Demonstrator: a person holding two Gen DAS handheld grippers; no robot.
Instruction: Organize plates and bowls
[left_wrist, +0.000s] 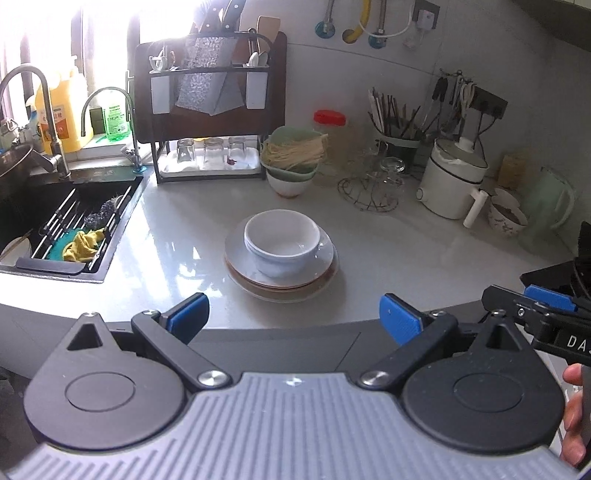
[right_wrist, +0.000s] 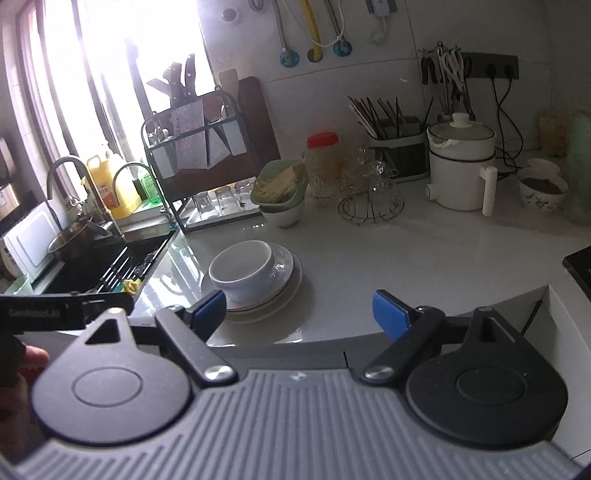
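both hand-held grippers, left (left_wrist: 293, 319) and right (right_wrist: 299, 314), tilt downward, jaws spread, holding nothing. white bowl (left_wrist: 282, 242) on stacked plates (left_wrist: 240, 273) sits on the worktop (left_wrist: 406, 258) just ahead of them.

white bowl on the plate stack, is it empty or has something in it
Empty. The white bowl sits upright on the stack of plates, and both views show its bare white inside.
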